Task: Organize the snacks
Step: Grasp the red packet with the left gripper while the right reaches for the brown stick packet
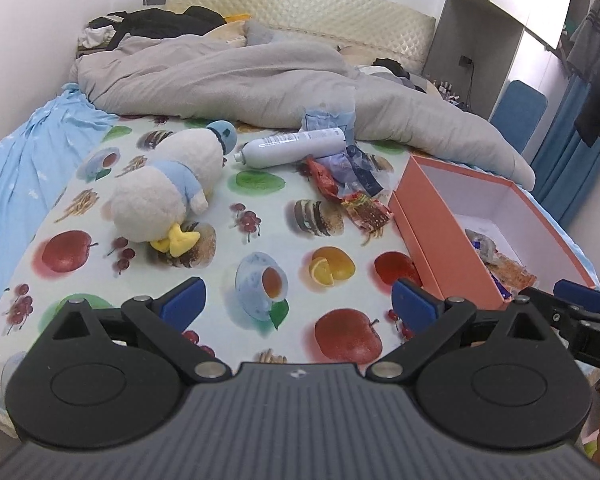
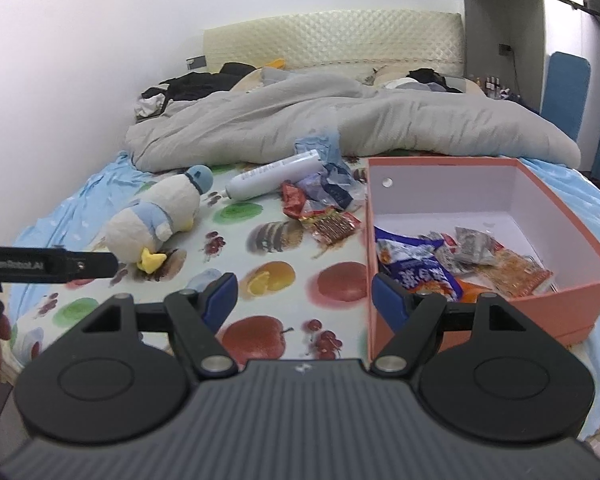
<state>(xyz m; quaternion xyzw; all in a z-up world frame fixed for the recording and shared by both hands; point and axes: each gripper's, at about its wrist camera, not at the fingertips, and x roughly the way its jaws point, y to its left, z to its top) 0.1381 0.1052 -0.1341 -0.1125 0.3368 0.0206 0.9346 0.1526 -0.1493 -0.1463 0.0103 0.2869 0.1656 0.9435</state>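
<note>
An open orange box (image 2: 572, 296) (image 1: 424, 216) stands on the bed at the right and holds several snack packets (image 2: 452, 256) (image 1: 500, 264). More loose snack packets lie on the fruit-print cloth left of the box: a red-gold one (image 1: 366, 210) (image 2: 332, 224), a red one (image 1: 322, 176) (image 2: 294, 200) and blue-white wrappers (image 1: 356, 164) (image 2: 332, 188). My left gripper (image 1: 298, 304) is open and empty, low over the cloth's near part. My right gripper (image 2: 304, 300) is open and empty, by the box's near left corner.
A plush duck (image 1: 168, 184) (image 2: 156, 216) lies on the cloth at the left. A white spray bottle (image 1: 292, 146) (image 2: 276, 178) lies beyond the packets. A rumpled grey duvet (image 1: 240, 76) (image 2: 340, 124) covers the far bed. A wall is left, shelves at right.
</note>
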